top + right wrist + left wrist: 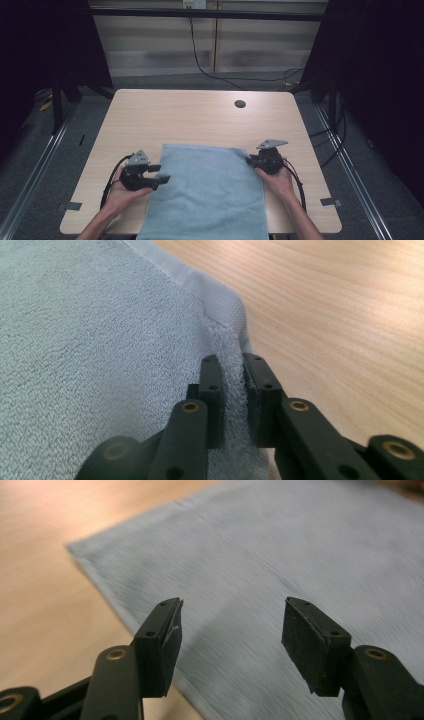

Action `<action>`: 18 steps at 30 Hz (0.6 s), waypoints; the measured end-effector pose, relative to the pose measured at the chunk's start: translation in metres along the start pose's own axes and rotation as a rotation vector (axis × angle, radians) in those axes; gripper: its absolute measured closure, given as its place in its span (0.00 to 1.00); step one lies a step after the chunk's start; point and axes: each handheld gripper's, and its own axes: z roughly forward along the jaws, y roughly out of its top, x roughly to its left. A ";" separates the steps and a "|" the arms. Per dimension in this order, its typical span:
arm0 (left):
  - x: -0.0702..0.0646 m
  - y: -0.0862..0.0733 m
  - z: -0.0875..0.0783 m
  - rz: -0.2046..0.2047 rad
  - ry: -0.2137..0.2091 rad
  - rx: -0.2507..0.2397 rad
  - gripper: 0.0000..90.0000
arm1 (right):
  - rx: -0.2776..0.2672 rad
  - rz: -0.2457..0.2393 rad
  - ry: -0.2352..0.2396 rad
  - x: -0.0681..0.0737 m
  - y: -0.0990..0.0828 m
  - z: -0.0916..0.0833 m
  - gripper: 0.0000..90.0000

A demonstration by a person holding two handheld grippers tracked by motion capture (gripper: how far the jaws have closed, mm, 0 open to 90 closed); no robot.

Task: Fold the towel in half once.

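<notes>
Towel (207, 192) is spread flat on the wooden table (200, 115), its near end hanging past the table's front edge. It is judged to be soft, light terry that bends and bunches readily and is unlikely to slip from rubber pads; a hold is best taken at a hemmed edge or corner, where the cloth is doubled and firmer. The right gripper (232, 390) is seen closed on the towel's edge, a ridge of fabric pinched up between its jaws just short of the far corner, with bare table lying beyond the outer jaw. The left gripper (230, 630) is held with its jaws wide apart and nothing between them; the towel's side hem runs beneath the jaw nearer the bare wood, and the far corner lies ahead of that jaw. In the high view, wide bare tabletop is seen beyond both grippers, broken by a round cable hole (240, 104) well ahead, so ample room is judged to be available for lifting or folding forward.
</notes>
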 end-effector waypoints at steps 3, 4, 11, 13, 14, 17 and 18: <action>0.019 0.011 0.013 -0.032 0.032 0.001 0.45 | 0.000 0.006 0.012 -0.001 0.000 0.000 0.92; 0.025 0.015 0.019 -0.034 0.054 0.016 0.45 | -0.004 0.007 0.011 -0.001 0.000 0.001 0.92; 0.042 0.020 0.043 -0.077 0.109 0.045 0.42 | -0.005 0.004 0.006 -0.001 0.000 0.000 0.91; 0.042 0.021 0.046 -0.070 0.102 0.051 0.42 | -0.005 0.011 0.004 0.000 -0.001 0.000 0.91; 0.041 0.020 0.048 -0.062 0.112 0.055 0.42 | -0.007 0.015 0.009 -0.001 -0.001 0.000 0.91; 0.041 0.019 0.051 -0.037 0.130 0.053 0.39 | -0.014 0.018 0.010 -0.001 -0.001 0.000 0.91; 0.040 0.019 0.052 -0.032 0.130 0.051 0.36 | -0.014 0.018 0.010 -0.001 -0.001 0.000 0.91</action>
